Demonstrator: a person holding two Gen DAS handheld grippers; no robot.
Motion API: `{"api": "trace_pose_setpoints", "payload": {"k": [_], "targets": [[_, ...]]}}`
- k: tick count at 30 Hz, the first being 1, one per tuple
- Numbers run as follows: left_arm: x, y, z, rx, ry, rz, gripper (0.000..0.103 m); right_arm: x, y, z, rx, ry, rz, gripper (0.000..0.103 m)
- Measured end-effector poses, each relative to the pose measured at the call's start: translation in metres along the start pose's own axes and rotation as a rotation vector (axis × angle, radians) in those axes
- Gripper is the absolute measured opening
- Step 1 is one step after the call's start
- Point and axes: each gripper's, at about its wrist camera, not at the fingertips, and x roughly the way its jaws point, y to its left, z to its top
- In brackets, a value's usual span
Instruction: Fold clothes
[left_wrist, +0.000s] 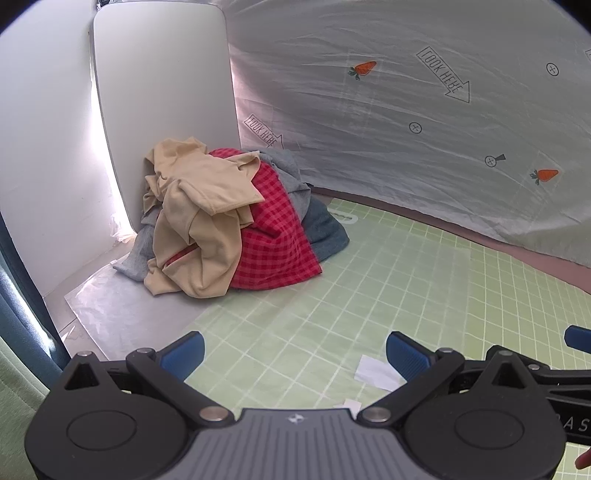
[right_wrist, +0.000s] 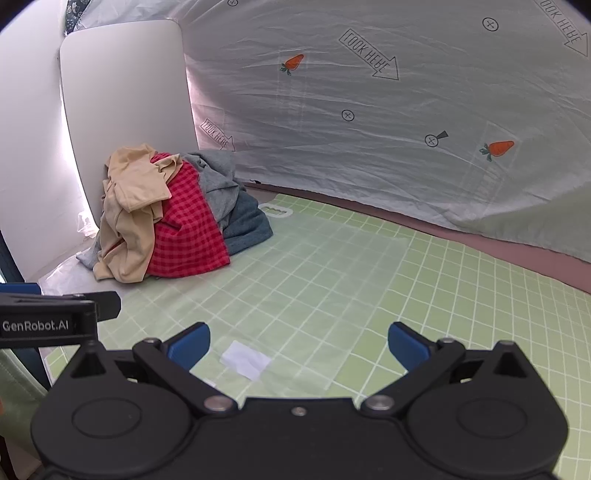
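While the clothes pile sits heaped at the far left corner of the green grid mat, both grippers hover low over the mat's near edge, well apart from the pile. The left gripper has its blue-padded jaws spread wide with nothing between them, and the right gripper is likewise spread wide and holds nothing. In the pile, a beige garment is draped over the top and front, a red checked cloth spills down beside it toward the mat, and grey garments lie behind and under these. The pile rests partly on a clear plastic sheet that runs off the mat's left side, and it leans against a white panel standing behind it. To the right of the pile, a pale sheet printed with carrots and arrows hangs behind the mat. A small white paper scrap lies on the mat, between the right gripper's jaws as that camera sees it.
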Motion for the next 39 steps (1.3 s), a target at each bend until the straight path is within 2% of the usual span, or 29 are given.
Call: {"api": "trace_pose_setpoints", "payload": {"k": [39], "targets": [[0.0086, 0.0044, 0.0009, 0.0, 0.018, -0.047, 0.103, 0.0061, -0.0028, -0.0007, 0.013, 0.027, 0.001, 0.103]]}}
